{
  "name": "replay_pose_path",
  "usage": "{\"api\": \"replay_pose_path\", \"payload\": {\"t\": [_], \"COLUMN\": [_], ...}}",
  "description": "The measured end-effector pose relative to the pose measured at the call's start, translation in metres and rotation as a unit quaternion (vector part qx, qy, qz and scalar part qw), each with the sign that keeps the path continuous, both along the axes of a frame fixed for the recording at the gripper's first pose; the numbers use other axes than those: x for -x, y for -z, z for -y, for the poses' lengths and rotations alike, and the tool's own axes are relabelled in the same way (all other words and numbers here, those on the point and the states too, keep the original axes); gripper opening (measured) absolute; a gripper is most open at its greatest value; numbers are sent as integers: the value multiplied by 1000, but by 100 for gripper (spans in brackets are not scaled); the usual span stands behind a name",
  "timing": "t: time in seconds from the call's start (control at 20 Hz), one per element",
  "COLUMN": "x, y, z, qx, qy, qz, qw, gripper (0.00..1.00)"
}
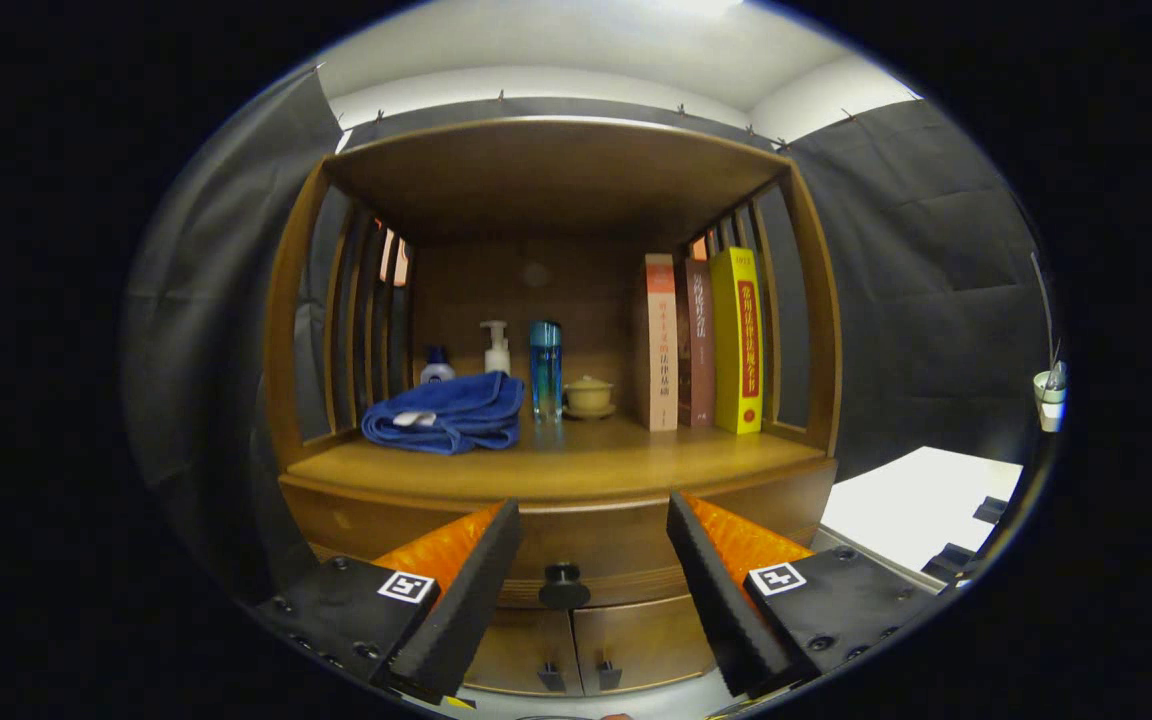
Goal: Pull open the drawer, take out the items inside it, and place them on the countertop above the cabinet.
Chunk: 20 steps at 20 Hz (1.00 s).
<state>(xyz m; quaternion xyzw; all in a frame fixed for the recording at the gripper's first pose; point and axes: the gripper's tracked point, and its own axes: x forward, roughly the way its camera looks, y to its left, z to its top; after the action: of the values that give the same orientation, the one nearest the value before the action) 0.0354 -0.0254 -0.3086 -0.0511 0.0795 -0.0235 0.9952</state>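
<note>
wooden cabinet stood just ahead of the tongs, its drawer closed, the dark round knob sitting between the two spread fingers without either touching it; the tongs were open and held nothing. on the worktop above the drawer lay a folded blue towel at the left, with a small bottle and a pump bottle behind it, a tall blue bottle and a small lidded cup near the middle, and three upright books at the right. two small cabinet doors showed below the drawer
</note>
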Motion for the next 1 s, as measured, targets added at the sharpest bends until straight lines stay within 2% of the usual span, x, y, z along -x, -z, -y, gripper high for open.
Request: {"api": "replay_pose_path", "payload": {"t": [0.15,0.5,0.85,1.0], "x": [-5,-21,-29,-31], "y": [29,84,123,128], "z": [3,-3,-5,3], "qx": [-6,22,25,8], "qy": [0,-8,-9,3], "qz": [-13,-42,-64,-67], "qw": [1000,999,998,998], "gripper": [98,98,89,76]}}
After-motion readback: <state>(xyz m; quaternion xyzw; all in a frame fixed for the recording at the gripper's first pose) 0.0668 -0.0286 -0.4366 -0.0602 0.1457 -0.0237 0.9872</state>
